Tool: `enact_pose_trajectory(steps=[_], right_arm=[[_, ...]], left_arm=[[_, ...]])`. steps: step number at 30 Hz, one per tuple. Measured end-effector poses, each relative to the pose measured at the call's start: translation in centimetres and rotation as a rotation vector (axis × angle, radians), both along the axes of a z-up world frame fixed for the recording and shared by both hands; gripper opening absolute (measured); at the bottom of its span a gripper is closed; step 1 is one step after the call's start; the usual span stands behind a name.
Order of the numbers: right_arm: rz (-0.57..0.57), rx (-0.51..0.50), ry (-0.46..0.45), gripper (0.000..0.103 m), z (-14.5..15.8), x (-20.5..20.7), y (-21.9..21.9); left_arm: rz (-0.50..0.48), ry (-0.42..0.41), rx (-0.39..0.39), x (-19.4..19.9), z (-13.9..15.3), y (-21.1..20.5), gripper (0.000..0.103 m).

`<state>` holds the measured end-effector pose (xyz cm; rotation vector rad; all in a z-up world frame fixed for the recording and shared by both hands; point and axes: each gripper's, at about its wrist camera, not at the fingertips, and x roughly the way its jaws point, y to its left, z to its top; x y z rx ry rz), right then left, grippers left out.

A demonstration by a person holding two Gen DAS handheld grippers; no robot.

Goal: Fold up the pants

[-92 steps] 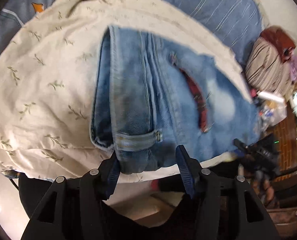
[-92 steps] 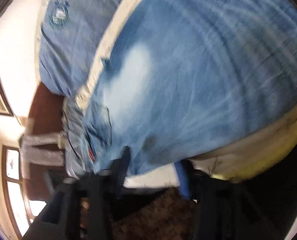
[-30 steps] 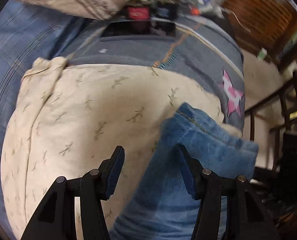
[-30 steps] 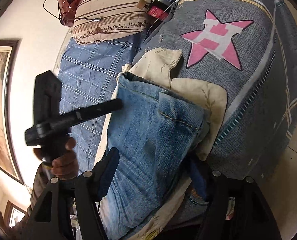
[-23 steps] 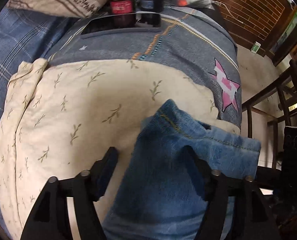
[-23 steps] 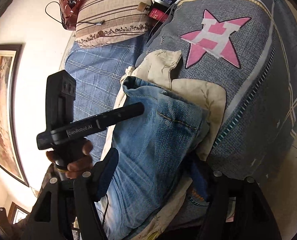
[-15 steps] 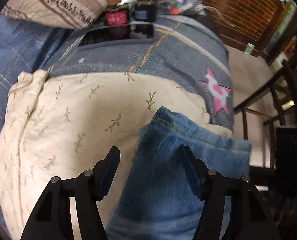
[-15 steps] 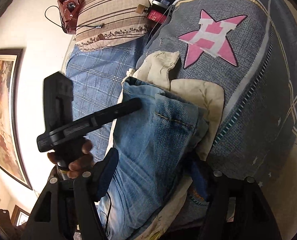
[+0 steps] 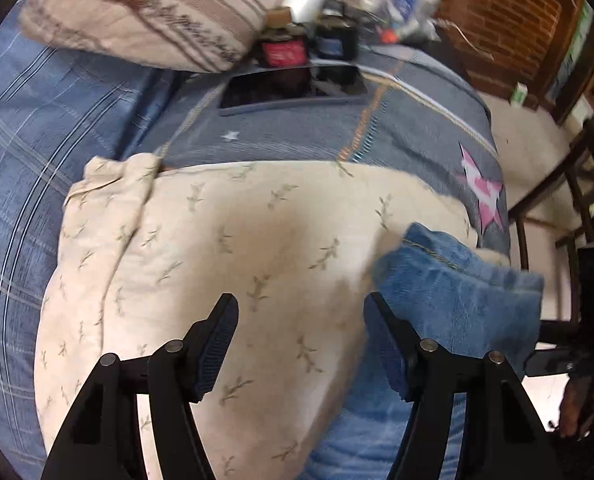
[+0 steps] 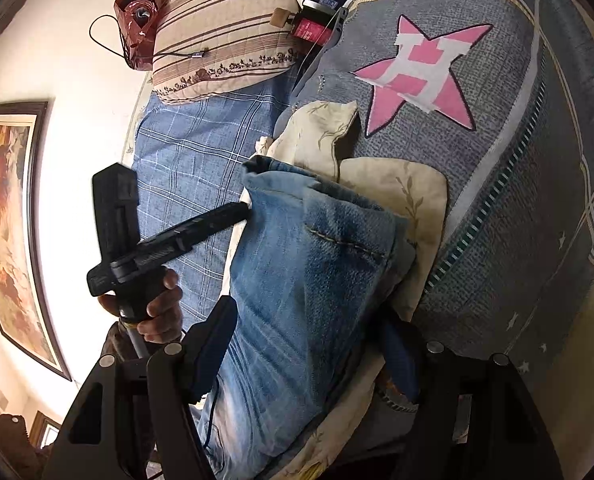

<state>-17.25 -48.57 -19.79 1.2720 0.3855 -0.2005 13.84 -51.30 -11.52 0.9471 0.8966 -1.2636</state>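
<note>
Pants (image 10: 305, 280) are lying folded between the right claw's (image 10: 309, 354) parted jaws; the left claw (image 9: 301, 344), just opening empty beside them, is releasing; smoothing likely follows.

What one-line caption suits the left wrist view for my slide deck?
Left gripper, jaws just opened, hangs over the cream sheet beside the folded jeans.
</note>
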Motion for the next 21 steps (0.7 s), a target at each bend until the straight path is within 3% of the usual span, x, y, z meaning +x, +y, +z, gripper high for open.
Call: enact_pose_trajectory(steps=[6, 9, 11, 13, 17, 18, 19, 21], right_arm=[[-0.003, -0.008, -0.004, 0.075, 0.1, 0.3, 0.2], [-0.003, -0.005, -0.006, 0.075, 0.1, 0.4, 0.2], [-0.005, -0.002, -0.008, 0.075, 0.1, 0.4, 0.2], [-0.003, -0.004, -0.006, 0.075, 0.1, 0.5, 0.2], [-0.001, -0.007, -0.016, 0.077, 0.1, 0.6, 0.1], [-0.005, -0.009, -0.017, 0.077, 0.1, 0.5, 0.2], [-0.010, -0.011, -0.020, 0.077, 0.1, 0.5, 0.3], [-0.017, -0.014, -0.014, 0.069, 0.0, 0.4, 0.3]], left_arm=[[-0.089, 0.085, 0.086, -1.7, -1.6, 0.0, 0.070], [-0.129, 0.088, 0.107, -3.0, -2.4, -0.7, 0.070], [-0.128, 0.061, 0.140, -3.0, -3.6, -1.3, 0.075], [-0.101, 0.093, 0.147, -2.6, -4.3, -1.8, 0.084], [-0.152, 0.092, 0.136, -4.6, -4.7, -2.1, 0.087], [-0.180, 0.086, 0.126, -5.4, -4.7, -2.1, 0.084], [-0.204, 0.087, 0.109, -6.0, -4.6, -1.9, 0.067], [-0.202, 0.081, 0.066, -6.2, -3.9, -1.5, 0.045]])
